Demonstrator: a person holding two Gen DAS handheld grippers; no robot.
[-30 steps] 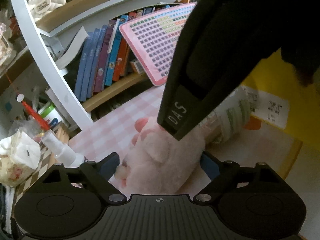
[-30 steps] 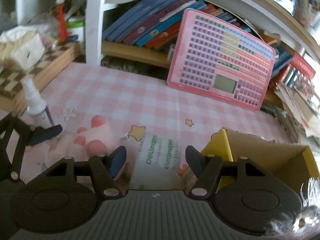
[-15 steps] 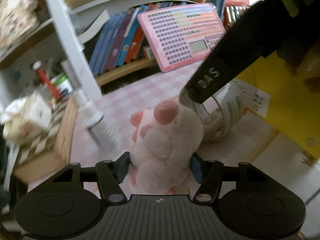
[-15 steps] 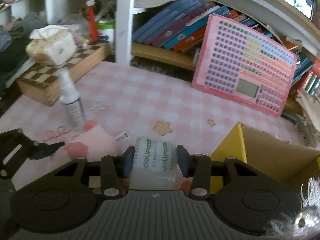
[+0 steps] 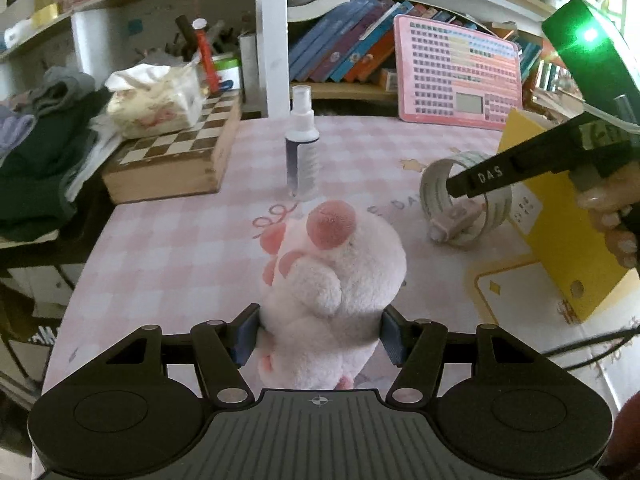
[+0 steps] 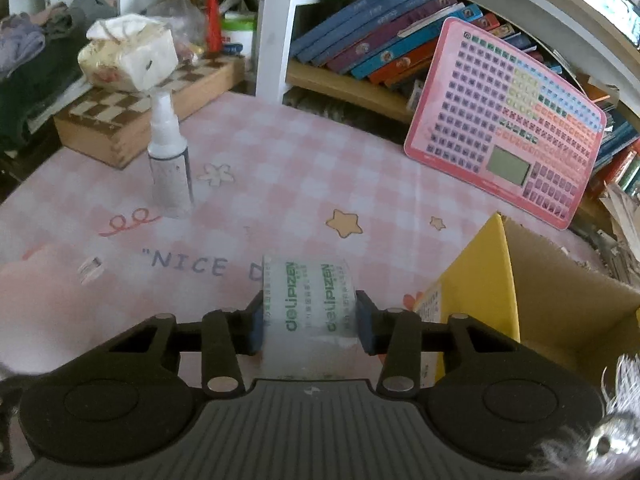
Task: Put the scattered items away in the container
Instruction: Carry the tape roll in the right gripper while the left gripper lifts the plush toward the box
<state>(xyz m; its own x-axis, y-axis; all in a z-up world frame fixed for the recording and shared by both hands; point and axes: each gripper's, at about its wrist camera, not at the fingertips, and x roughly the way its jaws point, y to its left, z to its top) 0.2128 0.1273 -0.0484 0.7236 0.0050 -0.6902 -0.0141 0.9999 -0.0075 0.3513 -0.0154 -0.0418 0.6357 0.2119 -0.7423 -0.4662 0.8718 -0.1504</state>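
Left tongs (image 5: 319, 334) are pinching the pink plush toy (image 5: 334, 276) at its sides, and I am seeing it raised above the checked worktop (image 5: 168, 248). Right tongs (image 6: 309, 322) are gripping the tape roll (image 6: 309, 300) by both flat faces, just beside the near edge of the yellow box (image 6: 480, 276), whose open top is lying to the right. I am watching the spray bottle (image 6: 168, 168) standing upright, well apart, with bare cloth between.
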